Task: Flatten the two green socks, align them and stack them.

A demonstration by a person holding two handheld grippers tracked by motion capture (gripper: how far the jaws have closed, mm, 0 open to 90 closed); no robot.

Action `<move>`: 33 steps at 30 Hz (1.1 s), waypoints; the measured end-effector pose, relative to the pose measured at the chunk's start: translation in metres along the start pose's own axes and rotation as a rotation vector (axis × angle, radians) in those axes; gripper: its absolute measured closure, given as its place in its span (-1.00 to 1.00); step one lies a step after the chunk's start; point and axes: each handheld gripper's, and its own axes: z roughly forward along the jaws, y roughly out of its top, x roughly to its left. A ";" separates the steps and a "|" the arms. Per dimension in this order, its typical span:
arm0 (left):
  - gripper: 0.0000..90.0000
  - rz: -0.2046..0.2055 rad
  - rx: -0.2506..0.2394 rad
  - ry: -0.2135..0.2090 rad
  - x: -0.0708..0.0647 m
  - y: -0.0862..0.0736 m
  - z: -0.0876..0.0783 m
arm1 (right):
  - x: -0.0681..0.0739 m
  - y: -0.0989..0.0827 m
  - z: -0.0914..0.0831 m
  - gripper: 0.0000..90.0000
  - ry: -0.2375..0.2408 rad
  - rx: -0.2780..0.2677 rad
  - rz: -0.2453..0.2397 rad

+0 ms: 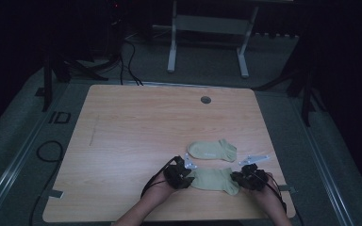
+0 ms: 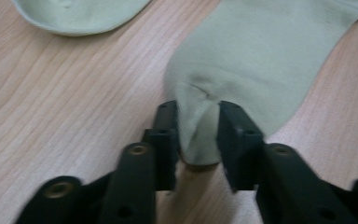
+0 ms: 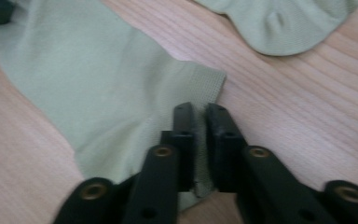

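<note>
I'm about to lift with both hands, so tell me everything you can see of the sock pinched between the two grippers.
The near sock is a pale green ankle sock of fine knit fabric, lying flat on the wooden table near its front edge. The left gripper pinches one end, bunching the cloth into a fold between its pads. The right gripper is shut on the thin edge of the other end, by a ribbed corner. A matching second sock lies just beyond it, apart.

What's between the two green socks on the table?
Just bare wood: in the high view a strip of table separates the near sock from the far sock.
</note>
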 end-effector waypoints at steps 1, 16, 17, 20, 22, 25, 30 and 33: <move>0.85 0.002 -0.007 0.019 -0.001 0.000 0.000 | 0.001 0.000 0.000 0.89 -0.002 0.004 0.002; 0.94 -0.026 -0.115 0.042 0.014 0.021 -0.033 | -0.004 0.025 -0.033 0.92 -0.012 -0.095 0.022; 0.94 -0.026 -0.115 0.042 0.014 0.021 -0.033 | -0.004 0.025 -0.033 0.92 -0.012 -0.095 0.022; 0.94 -0.028 -0.126 0.089 0.025 0.035 -0.037 | -0.015 0.046 -0.038 0.92 -0.035 -0.117 0.025; 0.94 -0.028 -0.120 0.095 0.030 0.043 -0.038 | -0.022 0.054 -0.037 0.92 -0.040 -0.120 0.037; 0.94 -0.030 -0.112 0.115 0.038 0.052 -0.037 | -0.034 0.068 -0.033 0.92 -0.054 -0.118 0.058; 0.94 -0.034 -0.087 0.146 0.047 0.063 -0.028 | -0.049 0.089 -0.022 0.92 -0.072 -0.095 0.065; 0.94 -0.043 -0.066 0.150 0.053 0.066 -0.018 | -0.058 0.096 -0.010 0.92 -0.071 -0.062 0.075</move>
